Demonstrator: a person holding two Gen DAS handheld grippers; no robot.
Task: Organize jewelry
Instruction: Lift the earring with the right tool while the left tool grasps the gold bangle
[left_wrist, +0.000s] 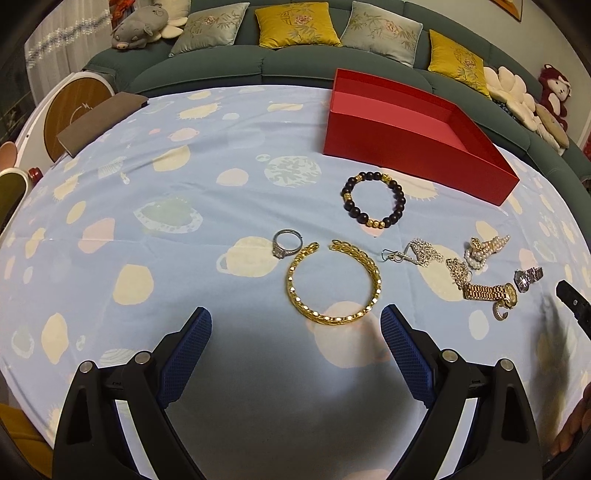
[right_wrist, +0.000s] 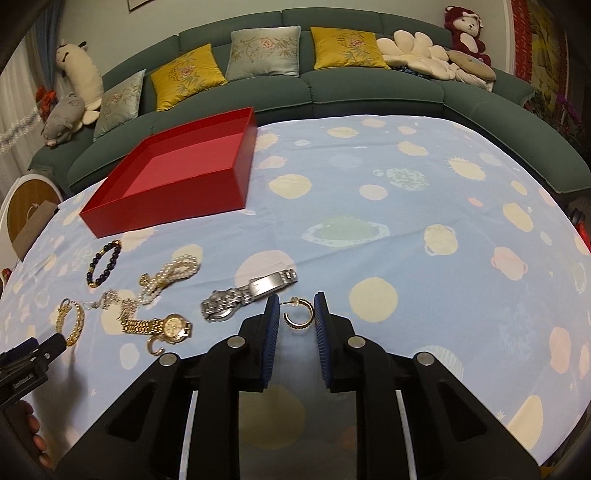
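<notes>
The right gripper (right_wrist: 295, 306) is sitting nearly closed and is pinching a small gold half-hoop earring (right_wrist: 308, 320), which is hanging between the blue pads over the light blue spotted tablecloth (right_wrist: 369, 258) at the 6 o'clock side. The earring is standing tall from 12 to 6 o'clock, its open side and thin pin are pointing to 9 o'clock, and the empty red cardboard box (right_wrist: 166, 206) is lying at 10 o'clock. The left gripper (left_wrist: 295, 325) is gaping wide and holding nothing, a gold open bangle (left_wrist: 332, 282) is lying just at its 12 o'clock, and the tiny white letters on it are looking too small to read.
</notes>
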